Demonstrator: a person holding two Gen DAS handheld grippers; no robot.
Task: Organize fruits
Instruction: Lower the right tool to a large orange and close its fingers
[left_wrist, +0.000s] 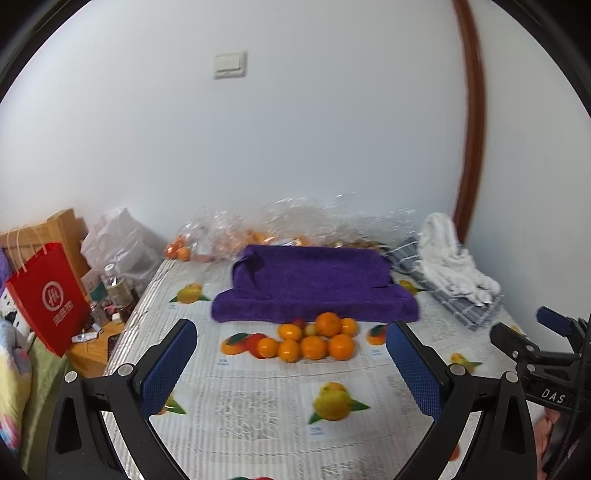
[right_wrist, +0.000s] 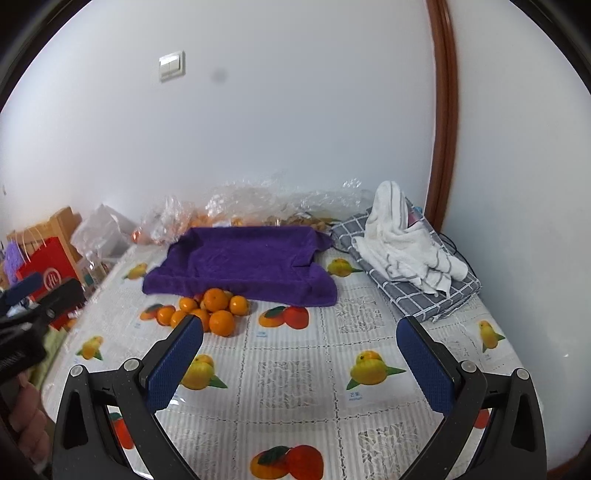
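Several small oranges (left_wrist: 314, 341) lie in a loose pile on the fruit-print tablecloth, just in front of a folded purple towel (left_wrist: 314, 284). In the right wrist view the same orange pile (right_wrist: 210, 310) sits left of centre, before the purple towel (right_wrist: 243, 266). My left gripper (left_wrist: 291, 332) is open, held above the table short of the pile, with nothing between its blue pads. My right gripper (right_wrist: 300, 328) is open too and empty, the oranges beyond its left finger. Each gripper shows at the edge of the other's view: the right gripper (left_wrist: 546, 332) and the left gripper (right_wrist: 33, 295).
Clear plastic bags with more oranges (left_wrist: 258, 229) line the wall behind the towel. A white cloth on a grey checked cloth (right_wrist: 406, 251) lies at the right rear. A red paper bag (left_wrist: 48, 299) and bottles stand off the table's left edge. A hand (right_wrist: 26, 417) shows at lower left.
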